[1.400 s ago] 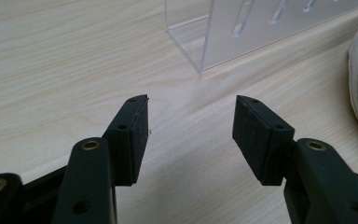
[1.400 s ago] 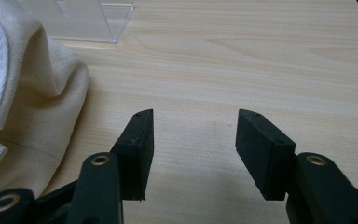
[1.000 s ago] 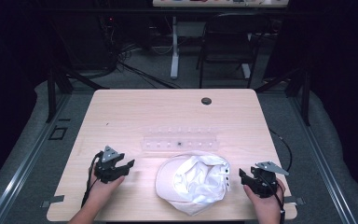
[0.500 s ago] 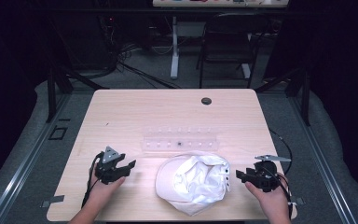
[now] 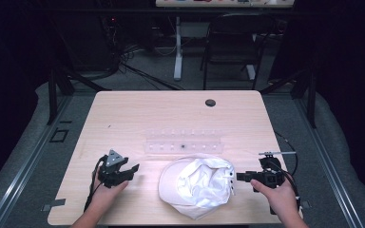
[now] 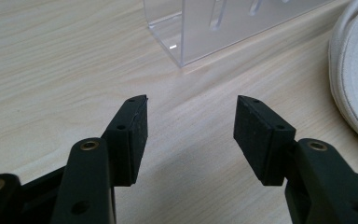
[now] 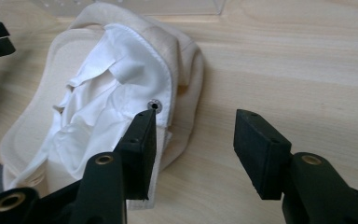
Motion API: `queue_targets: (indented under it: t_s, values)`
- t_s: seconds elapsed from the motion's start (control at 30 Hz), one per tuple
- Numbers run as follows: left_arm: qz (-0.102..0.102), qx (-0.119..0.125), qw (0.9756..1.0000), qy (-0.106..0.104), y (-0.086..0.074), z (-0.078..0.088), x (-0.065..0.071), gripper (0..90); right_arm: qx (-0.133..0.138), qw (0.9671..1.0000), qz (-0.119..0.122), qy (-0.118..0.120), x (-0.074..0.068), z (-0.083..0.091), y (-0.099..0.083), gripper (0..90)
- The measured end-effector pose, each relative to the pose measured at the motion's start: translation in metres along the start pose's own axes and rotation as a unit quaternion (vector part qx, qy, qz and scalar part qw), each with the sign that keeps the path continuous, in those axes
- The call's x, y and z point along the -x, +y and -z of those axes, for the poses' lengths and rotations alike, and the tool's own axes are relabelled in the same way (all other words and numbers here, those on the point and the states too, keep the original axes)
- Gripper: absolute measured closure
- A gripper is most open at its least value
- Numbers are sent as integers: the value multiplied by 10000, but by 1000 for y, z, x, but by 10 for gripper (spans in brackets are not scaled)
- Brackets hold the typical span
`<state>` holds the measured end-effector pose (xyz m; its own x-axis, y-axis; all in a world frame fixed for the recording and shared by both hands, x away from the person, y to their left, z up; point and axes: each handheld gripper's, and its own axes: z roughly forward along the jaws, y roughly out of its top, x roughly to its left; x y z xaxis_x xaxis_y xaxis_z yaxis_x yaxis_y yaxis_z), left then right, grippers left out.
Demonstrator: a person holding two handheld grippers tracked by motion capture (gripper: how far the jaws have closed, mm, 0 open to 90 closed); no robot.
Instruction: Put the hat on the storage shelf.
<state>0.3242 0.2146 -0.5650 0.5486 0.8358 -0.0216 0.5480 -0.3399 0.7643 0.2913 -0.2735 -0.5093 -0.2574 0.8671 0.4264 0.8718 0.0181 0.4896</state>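
Fingers of both grippers, left and right, are standing open beside the cap, likely needing a grasp next.

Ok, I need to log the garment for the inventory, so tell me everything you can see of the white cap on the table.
The cap is cream-white fabric, lying upside down at the table's near edge, so its crumpled white lining faces up. A stitched brim curves out flat on the wood. A small metal snap sits on the inner band. It lies just in front of a clear plastic rack, between the two tools. The right tool hovers at its rim with jaws open; contact can't be confirmed.
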Motion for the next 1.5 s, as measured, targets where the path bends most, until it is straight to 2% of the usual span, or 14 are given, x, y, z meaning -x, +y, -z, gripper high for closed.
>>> queue_targets:
  t_s: [0.07, 0.13, 0.23, 0.4, 0.63, 0.7, 0.83, 0.93, 0.97, 1.03, 1.2, 1.43, 1.47, 1.5]
  values:
    - [-8, -14, 10000, -2, 0, 0, 0, 453, -179, 9996, -88, 207, 0, -4, 2, 500]
    - [-16, -54, 10000, -6, -1, -1, 0, 453, -336, 9990, -212, 190, -2, -5, 3, 499]
    - [-20, -69, 10000, -19, -1, -1, 0, 454, -523, 9981, -186, 257, -2, -6, 6, 490]
    - [-31, -64, 10000, -14, -1, -1, 1, 454, -565, 9970, -307, 430, -3, -8, 7, 477]
    - [-115, -80, 9999, 40, -1, -1, 2, 454, -813, 9920, -495, 826, -3, -21, 6, 475]
    - [-114, -78, 9999, 36, -1, -1, 2, 454, -848, 9917, -461, 845, -3, -22, 7, 474]
    - [-98, -61, 9999, 17, -1, -1, 1, 454, -989, 9855, -689, 1198, 0, -35, 6, 461]
    - [-82, -56, 9999, 23, -1, -1, 0, 454, -1028, 9842, -738, 1238, 0, -40, 5, 466]
    - [-92, -55, 9999, 22, -1, 0, 0, 454, -1138, 9812, -730, 1375, 1, -43, 4, 470]
    - [-94, -53, 9999, 22, -1, 0, 0, 454, -1067, 9808, -853, 1393, -1, -45, 3, 470]
    - [-110, -55, 9999, 23, -1, 0, 0, 454, -1056, 9814, -762, 1412, -3, -41, 5, 477]
    - [-90, -45, 9999, 25, -1, 0, 1, 454, -977, 9793, -833, 1566, -8, -27, 13, 504]
    - [-92, -44, 9999, 29, -1, 0, 1, 454, -909, 9790, -934, 1567, -9, -27, 13, 515]
    - [-91, -45, 9999, 30, -1, 0, 1, 454, -965, 9785, -855, 1607, -7, -26, 15, 524]
